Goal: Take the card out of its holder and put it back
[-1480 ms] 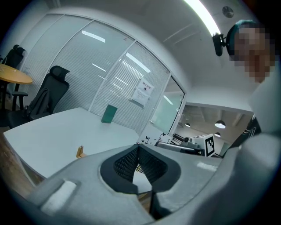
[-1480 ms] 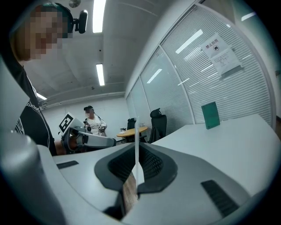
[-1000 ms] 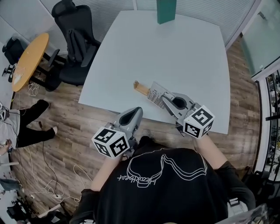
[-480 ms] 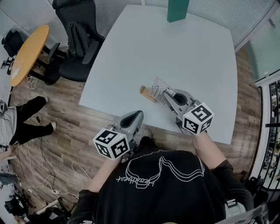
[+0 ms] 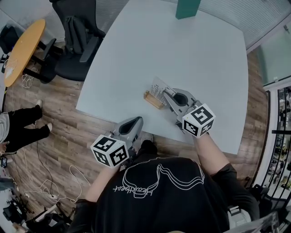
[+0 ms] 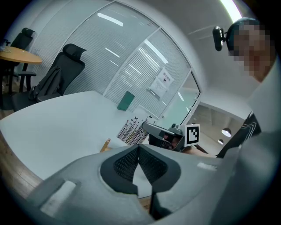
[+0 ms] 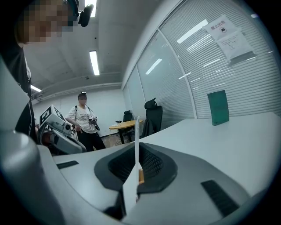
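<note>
My right gripper (image 5: 167,94) is shut on a white card (image 5: 157,89) printed with thin stripes, held upright over the white table (image 5: 182,50). The card's lower edge is right at a small wooden holder (image 5: 153,100) lying on the table; I cannot tell whether it sits in the slot. In the right gripper view the card (image 7: 137,140) stands edge-on between the pads. My left gripper (image 5: 131,125) hovers at the table's near edge, shut and holding nothing. From the left gripper view I see the card (image 6: 131,130), the holder (image 6: 106,144) and the right gripper (image 6: 163,133) ahead.
A green upright block (image 5: 187,8) stands at the table's far side. A black office chair (image 5: 72,41) and a round wooden table (image 5: 20,50) are to the left. A person (image 7: 84,123) stands beyond, and cables lie on the wooden floor (image 5: 50,177).
My right gripper has carried the card left, from beside the holder to right over it. The left gripper has sunk a little and drifted left along the table's near edge.
</note>
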`<state>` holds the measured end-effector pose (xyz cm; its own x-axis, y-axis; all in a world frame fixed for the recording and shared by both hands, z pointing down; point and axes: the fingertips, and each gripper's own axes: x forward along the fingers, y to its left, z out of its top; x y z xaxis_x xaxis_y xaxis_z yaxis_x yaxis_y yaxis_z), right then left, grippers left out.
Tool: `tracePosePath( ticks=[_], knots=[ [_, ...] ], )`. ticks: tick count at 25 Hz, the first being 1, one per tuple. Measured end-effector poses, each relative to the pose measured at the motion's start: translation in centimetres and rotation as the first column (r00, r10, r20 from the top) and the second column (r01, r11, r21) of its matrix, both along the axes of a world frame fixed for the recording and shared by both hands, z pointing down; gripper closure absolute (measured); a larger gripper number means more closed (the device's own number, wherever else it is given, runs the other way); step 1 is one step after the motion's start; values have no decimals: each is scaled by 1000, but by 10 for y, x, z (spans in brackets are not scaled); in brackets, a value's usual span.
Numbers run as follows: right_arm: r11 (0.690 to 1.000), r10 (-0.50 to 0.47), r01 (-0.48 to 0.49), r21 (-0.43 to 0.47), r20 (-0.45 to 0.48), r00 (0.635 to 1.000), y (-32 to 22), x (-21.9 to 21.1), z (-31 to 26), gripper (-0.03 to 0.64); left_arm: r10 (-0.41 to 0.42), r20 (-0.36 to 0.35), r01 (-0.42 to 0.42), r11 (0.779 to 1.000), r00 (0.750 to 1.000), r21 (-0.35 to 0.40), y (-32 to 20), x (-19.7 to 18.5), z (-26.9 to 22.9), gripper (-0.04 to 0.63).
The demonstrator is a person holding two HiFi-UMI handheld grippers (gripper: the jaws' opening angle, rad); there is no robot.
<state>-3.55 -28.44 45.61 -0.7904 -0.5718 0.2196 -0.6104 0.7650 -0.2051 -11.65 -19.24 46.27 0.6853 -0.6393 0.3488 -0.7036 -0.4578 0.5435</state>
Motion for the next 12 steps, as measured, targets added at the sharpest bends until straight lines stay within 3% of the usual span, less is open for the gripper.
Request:
tracePosePath(
  ticks=[12],
  knots=[
    [1000, -31, 30, -6, -29, 999, -13, -16, 33, 594, -28, 3, 28, 997, 1000, -66, -9, -16, 35, 583]
  ],
)
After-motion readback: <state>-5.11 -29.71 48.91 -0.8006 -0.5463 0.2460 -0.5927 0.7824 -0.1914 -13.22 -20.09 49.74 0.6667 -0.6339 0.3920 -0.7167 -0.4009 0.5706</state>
